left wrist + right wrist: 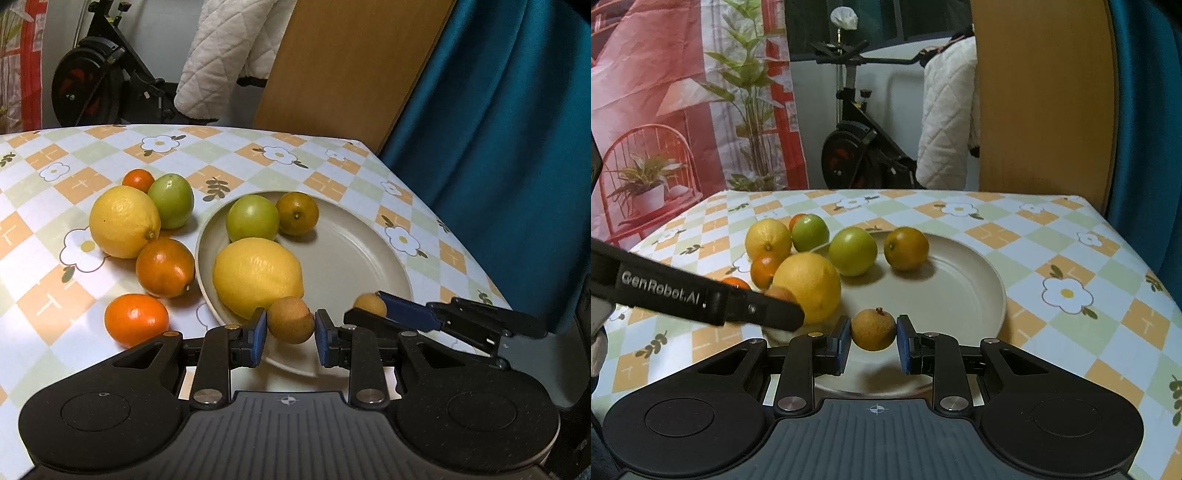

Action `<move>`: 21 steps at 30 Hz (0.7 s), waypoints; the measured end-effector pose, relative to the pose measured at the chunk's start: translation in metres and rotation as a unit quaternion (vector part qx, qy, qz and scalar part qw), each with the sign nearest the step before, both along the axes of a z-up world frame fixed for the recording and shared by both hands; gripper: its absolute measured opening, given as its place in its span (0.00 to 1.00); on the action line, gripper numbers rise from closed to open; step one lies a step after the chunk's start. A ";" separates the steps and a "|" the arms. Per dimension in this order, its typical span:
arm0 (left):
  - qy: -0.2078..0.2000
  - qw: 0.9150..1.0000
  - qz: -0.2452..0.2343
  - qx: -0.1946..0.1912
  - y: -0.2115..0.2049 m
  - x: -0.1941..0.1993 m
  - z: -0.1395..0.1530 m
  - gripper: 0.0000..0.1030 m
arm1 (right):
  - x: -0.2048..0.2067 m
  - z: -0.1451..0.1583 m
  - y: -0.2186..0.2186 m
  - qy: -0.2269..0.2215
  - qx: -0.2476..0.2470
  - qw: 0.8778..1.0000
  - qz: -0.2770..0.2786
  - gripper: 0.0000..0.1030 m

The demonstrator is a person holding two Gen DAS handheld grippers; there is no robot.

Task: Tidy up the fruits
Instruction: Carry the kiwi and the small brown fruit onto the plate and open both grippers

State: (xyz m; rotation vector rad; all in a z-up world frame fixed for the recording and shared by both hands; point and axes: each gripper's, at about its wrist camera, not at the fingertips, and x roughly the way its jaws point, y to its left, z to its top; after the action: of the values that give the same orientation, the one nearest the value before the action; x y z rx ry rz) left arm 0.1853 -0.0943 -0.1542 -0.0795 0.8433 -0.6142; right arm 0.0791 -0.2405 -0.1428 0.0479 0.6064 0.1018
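While both of your grippers carry fruit over the near rim of the plate (369, 254), take stock as follows.

Left gripper (290, 326): clamped on a small brown fruit (290, 319), pinched at its widest line just beside the lemon on the plate (258, 277). Risk: a round fruit gripped this way can squirt out of the pads; let go while it hangs high and it may roll across the plate and over the rim.

Right gripper (873, 334): gripping a second small brown fruit (873, 329), low over the bare near part of the plate. Same risk.

Clearance: the two tools sit close, the right one's finger (410, 314) lying just beside your left one. Bring them together and you may knock a fruit loose.

On plate: lemon, green fruit (252, 218), dark orange (297, 213).

On tablecloth (48, 295): second lemon (123, 221), green fruit (171, 201), three oranges, touching or nearly so. Nudge one and its neighbours may roll.
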 end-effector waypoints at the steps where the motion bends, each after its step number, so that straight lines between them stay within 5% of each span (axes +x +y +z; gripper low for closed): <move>1: 0.000 1.000 0.001 0.003 -0.001 0.001 -0.001 0.28 | 0.000 -0.001 -0.001 0.002 0.001 1.000 -0.001 0.23; 21: 0.007 0.999 0.015 0.028 -0.006 0.020 -0.007 0.29 | 0.010 -0.014 0.019 0.025 0.003 0.999 0.043 0.23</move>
State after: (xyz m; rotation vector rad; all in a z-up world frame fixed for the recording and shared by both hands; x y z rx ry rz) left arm 0.2052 -0.0999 -0.1617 -0.0464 0.8696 -0.5617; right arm 0.0893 -0.2216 -0.1569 0.0306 0.6579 0.1869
